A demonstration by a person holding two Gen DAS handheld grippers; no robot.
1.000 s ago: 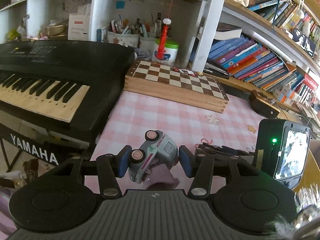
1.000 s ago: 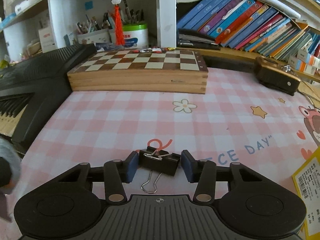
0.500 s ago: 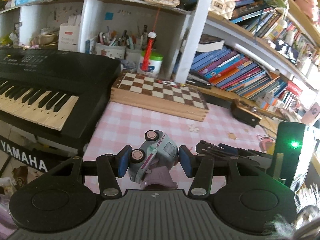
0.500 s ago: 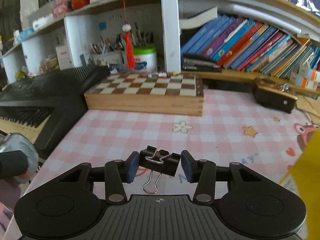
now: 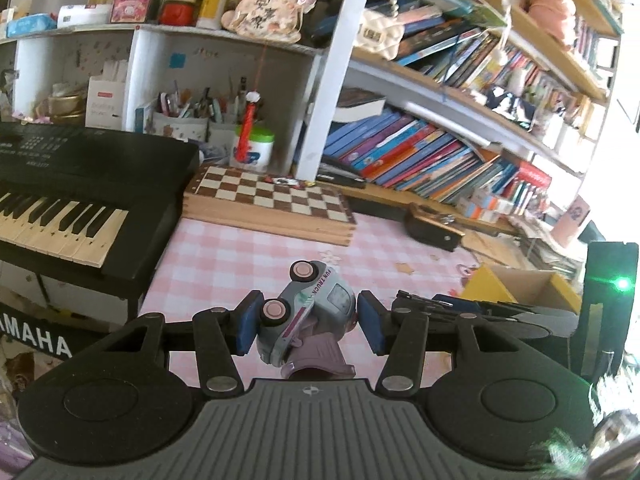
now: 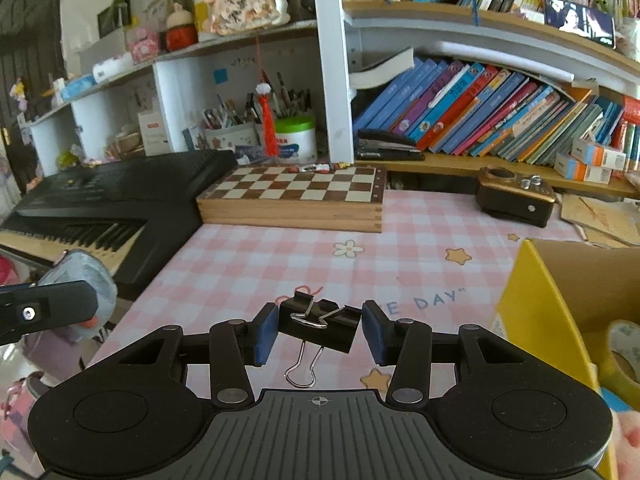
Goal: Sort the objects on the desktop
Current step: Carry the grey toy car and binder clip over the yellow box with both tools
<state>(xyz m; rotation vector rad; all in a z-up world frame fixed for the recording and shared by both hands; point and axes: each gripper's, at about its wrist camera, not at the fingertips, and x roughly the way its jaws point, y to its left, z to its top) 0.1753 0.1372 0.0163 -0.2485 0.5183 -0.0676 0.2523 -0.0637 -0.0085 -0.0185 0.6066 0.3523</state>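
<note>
The toy car (image 5: 310,312) sat tilted between our left gripper's (image 5: 306,326) closed jaws, above the table's (image 5: 240,256) left edge; light, hard, slippery, we judged. Our right gripper (image 6: 318,332) pinched the clip (image 6: 320,326) by its stiff body, near the box (image 6: 532,304).

Two black handheld grippers with blue finger pads

Each of the left gripper (image 5: 308,320) and right gripper (image 6: 319,330) is built of matte black linkages joined by silver rivets, round side discs, and a ribbed grey base marked with a small crosshair.
</note>
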